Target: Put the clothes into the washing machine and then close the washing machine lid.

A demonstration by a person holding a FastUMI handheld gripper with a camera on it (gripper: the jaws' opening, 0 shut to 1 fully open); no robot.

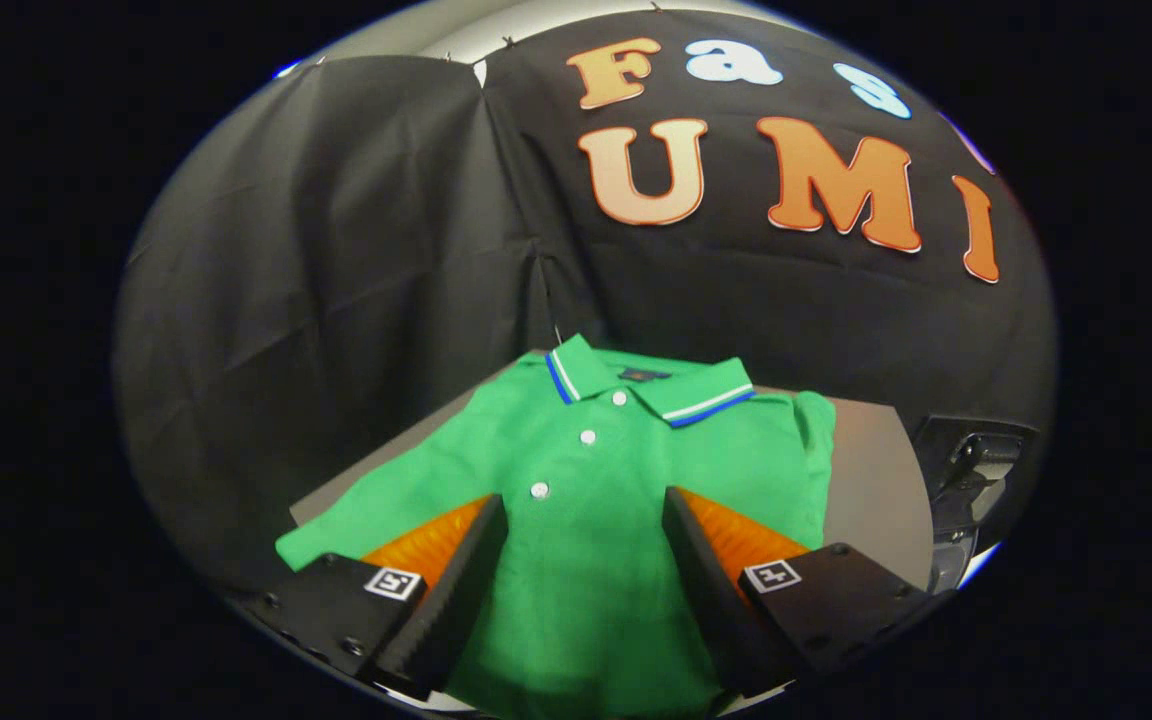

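A green polo shirt (586, 500) with a blue-and-white striped collar and three white buttons lies flat on a grey table (871, 480). My gripper (584, 520) hovers over the shirt's lower front, open, its two black fingers (466, 580) spread wide to either side of the button line. Nothing is held between them. Whether the fingertips touch the cloth I cannot tell.
A dark machine part (971, 470) sits just off the table's right edge, beyond the right finger. Black cloth walls close in behind and to the left of the table. A bare strip of tabletop shows right of the shirt.
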